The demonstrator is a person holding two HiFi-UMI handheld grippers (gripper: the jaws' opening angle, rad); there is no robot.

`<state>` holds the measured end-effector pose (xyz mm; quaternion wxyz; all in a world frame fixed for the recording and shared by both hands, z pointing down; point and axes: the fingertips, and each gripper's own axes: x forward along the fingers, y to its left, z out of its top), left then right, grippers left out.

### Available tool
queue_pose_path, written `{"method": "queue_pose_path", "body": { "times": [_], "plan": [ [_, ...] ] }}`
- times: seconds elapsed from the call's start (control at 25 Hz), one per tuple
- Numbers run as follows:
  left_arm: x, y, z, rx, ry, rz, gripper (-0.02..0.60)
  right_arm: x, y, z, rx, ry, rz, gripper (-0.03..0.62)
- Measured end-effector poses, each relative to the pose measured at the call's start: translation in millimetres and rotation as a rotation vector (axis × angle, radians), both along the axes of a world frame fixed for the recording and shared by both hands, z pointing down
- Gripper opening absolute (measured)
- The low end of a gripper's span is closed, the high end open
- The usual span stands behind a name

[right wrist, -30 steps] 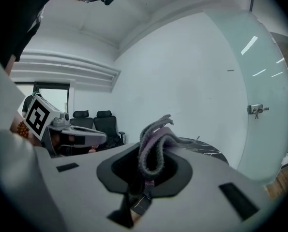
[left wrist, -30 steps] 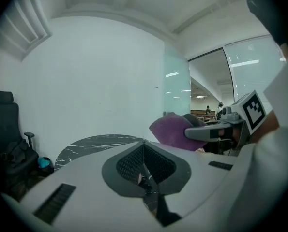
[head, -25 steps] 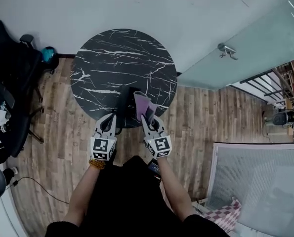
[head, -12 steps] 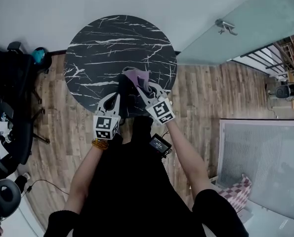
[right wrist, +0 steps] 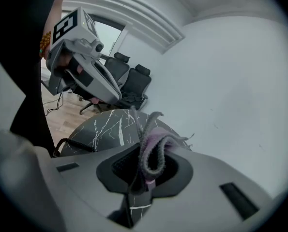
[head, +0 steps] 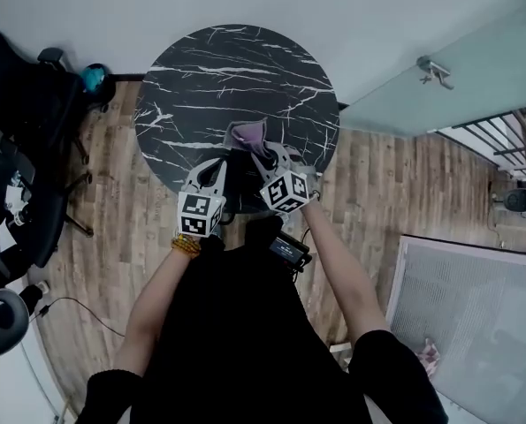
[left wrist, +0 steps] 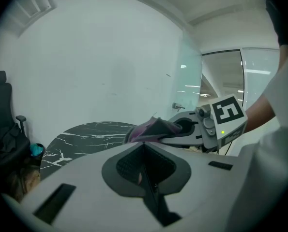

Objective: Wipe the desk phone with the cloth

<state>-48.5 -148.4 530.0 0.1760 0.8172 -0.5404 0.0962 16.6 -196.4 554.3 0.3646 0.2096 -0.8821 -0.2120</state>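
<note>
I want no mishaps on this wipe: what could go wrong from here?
1. The desk phone sits at the near edge of the round table. The left claw is shut on nothing, so it is not gripping the phone, and a firm wipe might push it off.
2. The right claw pinches the cloth by a bunched fold. Its loose ends might snag the coiled cord.

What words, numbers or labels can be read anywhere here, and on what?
None can be read.
The left gripper and right gripper bear black-and-white square marker patterns, not letters.
The cloth shows no print.
The small screen at the person's waist is too small to read.
</note>
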Motion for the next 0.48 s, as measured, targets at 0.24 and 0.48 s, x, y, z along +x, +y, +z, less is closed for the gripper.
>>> {"method": "queue_pose_path", "body": {
  "times": [0.24, 0.48],
  "plan": [
    [9.3, 9.8, 4.4, -0.003, -0.010, 0.066, 0.012, -21.2, -13.8, 20.3, -0.005, 0.073, -0.048, 0.055],
    [5.2, 16.0, 5.7, 0.010, -0.015, 0.093, 0.012, -34.2, -35.2, 30.6, 0.027, 0.114, -0.025, 0.055]
  ]
}}
